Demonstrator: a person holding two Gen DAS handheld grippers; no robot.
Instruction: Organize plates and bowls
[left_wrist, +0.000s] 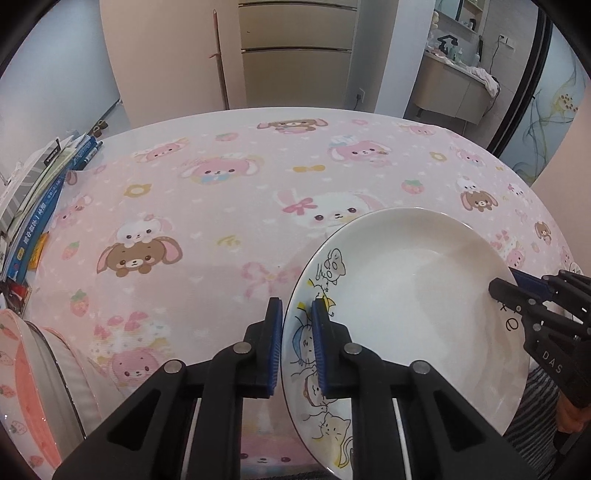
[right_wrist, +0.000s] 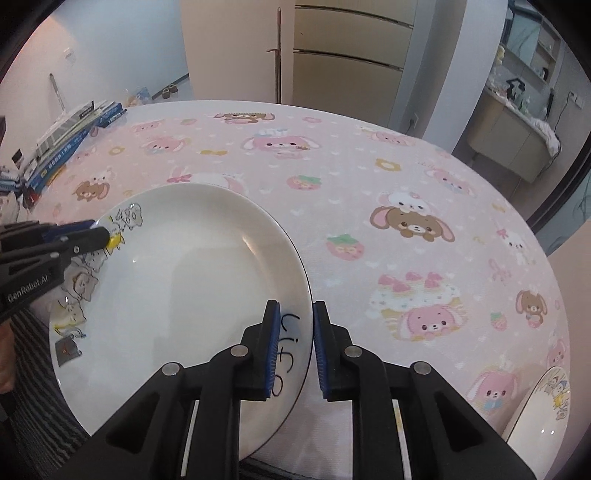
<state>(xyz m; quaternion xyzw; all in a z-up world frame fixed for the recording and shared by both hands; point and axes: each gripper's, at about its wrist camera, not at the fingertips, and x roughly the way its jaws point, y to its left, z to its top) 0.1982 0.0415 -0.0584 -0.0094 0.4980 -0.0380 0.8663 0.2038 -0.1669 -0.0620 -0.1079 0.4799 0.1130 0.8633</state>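
Currently plate (left_wrist: 402, 295) spans both grippers, tilted over the near bench (left_wrist: 221, 177) edge: left gripper (left_wrist: 297, 347) clamped on its 9 o'clock rim, right gripper (right_wrist: 295, 350) clamped at 3 o'clock. Neither nearer; 2nd plate (right_wrist: 543, 398) lies at 4 o'clock from right gripper.

— What gets cut off here?
— In the left wrist view, the pink bowl (left_wrist: 26, 387) runs off the lower left edge; the books (left_wrist: 33, 206) are clipped too, their titles too small to read.
— And the right wrist view?
— A second plate (right_wrist: 543, 402) shows only part of its rim at the lower right; the sink counter (right_wrist: 517, 122) clutter is blurred.
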